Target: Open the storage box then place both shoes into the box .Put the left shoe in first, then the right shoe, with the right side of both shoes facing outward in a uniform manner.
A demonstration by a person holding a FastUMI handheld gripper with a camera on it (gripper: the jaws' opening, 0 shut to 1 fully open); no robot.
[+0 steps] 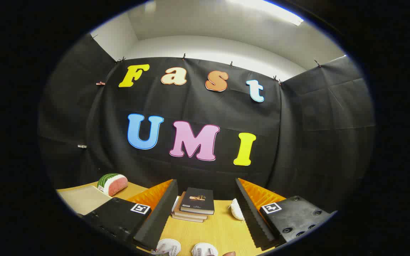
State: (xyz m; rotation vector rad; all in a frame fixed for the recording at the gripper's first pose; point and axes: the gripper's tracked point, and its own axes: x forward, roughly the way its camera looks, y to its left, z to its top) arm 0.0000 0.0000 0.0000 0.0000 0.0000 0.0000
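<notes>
Off to the left of the gripper [205, 213], past the left finger [157, 217], a slice of watermelon [112, 184] sits on the wooden table [222, 231], green skin up and pink side facing out. Just beside it, nearer to the finger, a flat pale board [82, 200] lies on the table, and I cannot tell if it belongs to the storage box. The two fingers are spread wide apart and hold nothing, so the jaws are released. Down low between the fingers, close to the left one, there is a white shoe [167, 247], and only its top part can be seen. Right next to it, more to the middle of the gap, is a second white shoe [203, 249], also seen only in part. The two shoes lie side by side and do not touch the fingers. I cannot tell which shoe is the left one and which is the right one. Farther ahead, between the fingers, a stack of books [195, 206] rests on the table, with a dark book on top. To the right of the books, just beside the right finger [253, 217], lies a small white thing [237, 209] that is partly hidden by that finger, so I cannot tell what it is.
</notes>
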